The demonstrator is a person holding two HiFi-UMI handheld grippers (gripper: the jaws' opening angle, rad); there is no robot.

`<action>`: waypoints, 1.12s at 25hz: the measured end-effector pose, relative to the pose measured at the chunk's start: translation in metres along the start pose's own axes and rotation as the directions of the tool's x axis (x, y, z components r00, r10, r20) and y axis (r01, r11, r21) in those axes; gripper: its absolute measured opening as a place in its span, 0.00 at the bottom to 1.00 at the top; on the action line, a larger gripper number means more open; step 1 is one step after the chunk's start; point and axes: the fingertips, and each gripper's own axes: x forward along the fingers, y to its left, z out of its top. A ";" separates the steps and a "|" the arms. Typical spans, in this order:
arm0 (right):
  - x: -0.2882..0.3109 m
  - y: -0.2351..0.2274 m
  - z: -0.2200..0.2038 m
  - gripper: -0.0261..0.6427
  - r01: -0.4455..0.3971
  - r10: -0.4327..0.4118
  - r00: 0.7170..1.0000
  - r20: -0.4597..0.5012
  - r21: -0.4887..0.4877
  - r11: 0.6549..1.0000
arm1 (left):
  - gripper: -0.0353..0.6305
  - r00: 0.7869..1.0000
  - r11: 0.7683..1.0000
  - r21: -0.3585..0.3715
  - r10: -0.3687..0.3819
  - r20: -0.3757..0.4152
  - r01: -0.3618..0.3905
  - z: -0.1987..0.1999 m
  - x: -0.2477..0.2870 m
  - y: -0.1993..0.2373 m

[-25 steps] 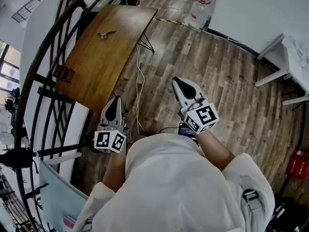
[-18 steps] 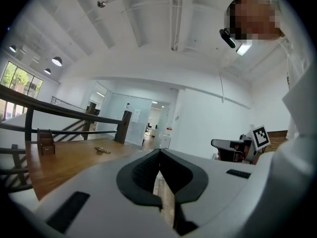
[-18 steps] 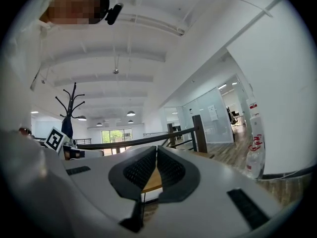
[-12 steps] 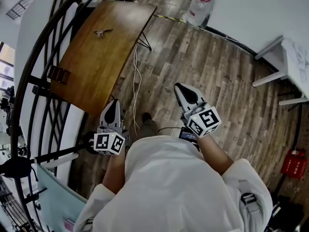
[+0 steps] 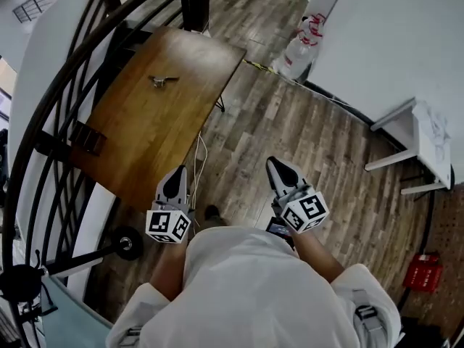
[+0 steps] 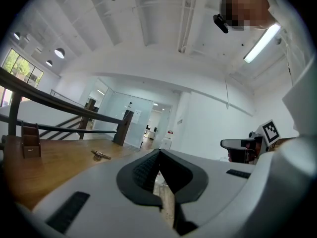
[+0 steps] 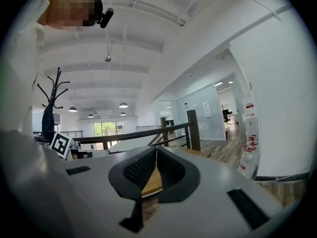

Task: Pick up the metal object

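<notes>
Wooden table (image 5: 145, 133) bears the metal object (image 5: 163, 81), lying crosswise, well ahead of the jaws. Left gripper (image 5: 178, 171) is nearer than right gripper (image 5: 275, 164); both closed, empty.

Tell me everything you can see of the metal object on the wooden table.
The metal object is a small, dull grey-brown piece with thin arms spreading sideways from a middle part. It lies flat on the wooden table, toward its far end, touching only the tabletop. Finer detail is too small to tell.

left gripper (image 5: 180, 171), right gripper (image 5: 273, 162), both nearer the wooden table (image 5: 145, 129)
</notes>
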 end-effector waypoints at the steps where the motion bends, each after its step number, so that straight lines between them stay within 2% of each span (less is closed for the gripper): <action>1: 0.013 0.002 -0.001 0.08 -0.004 0.004 1.000 -0.005 -0.003 1.000 | 0.08 1.000 1.000 -0.005 -0.001 -0.003 0.001 0.000 0.006 0.010; 10: 0.124 0.010 -0.015 0.08 -0.048 0.048 0.998 -0.030 -0.023 0.999 | 0.08 0.999 0.999 -0.041 -0.022 -0.037 0.020 -0.012 0.065 0.085; 14: 0.139 -0.010 -0.008 0.08 -0.040 0.039 0.999 -0.035 -0.028 0.999 | 0.08 0.997 0.998 -0.059 -0.036 -0.064 0.032 -0.016 0.092 0.084; 18: 0.157 -0.040 -0.005 0.08 -0.028 0.027 0.999 -0.028 -0.037 0.999 | 0.08 0.996 0.998 -0.042 -0.058 -0.072 0.055 -0.014 0.129 0.079; 24: 0.204 -0.099 0.000 0.08 -0.067 0.067 0.998 0.018 -0.034 0.997 | 0.08 0.997 0.999 -0.036 0.027 -0.074 -0.030 -0.015 0.187 0.091; 28: 0.236 -0.162 0.032 0.08 -0.142 0.143 0.988 0.059 -0.026 0.990 | 0.08 0.991 0.993 -0.037 0.108 -0.077 -0.111 -0.004 0.242 0.070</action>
